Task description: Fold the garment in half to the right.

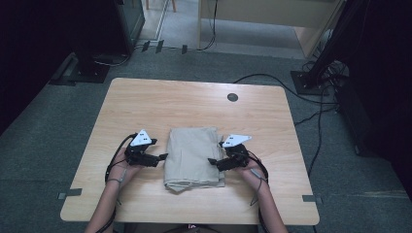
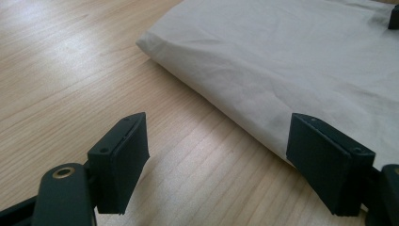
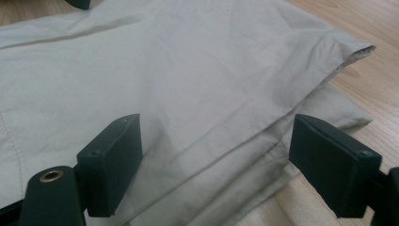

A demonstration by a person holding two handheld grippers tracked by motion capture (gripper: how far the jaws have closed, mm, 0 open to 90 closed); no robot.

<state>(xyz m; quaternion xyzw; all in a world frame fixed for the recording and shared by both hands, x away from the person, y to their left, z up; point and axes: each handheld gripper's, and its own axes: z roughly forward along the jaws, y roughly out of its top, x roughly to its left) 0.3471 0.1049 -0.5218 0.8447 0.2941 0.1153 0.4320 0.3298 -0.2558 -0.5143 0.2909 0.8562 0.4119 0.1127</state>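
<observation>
Our left gripper (image 1: pixel 162 157) has its jaws spread wide and holds nothing, just beside one side of the folded cloth (image 1: pixel 193 158). Our right gripper (image 1: pixel 212 160) is spread wide too, with its jaws over the other side of the cloth. We think we hold one on each side so we can pick up both edges together. The cloth lies flat on the table (image 1: pixel 160 102), nearer the front edge. A small dark round cap (image 1: pixel 232 97) sits near the back edge, well apart. Nothing blocks us.
</observation>
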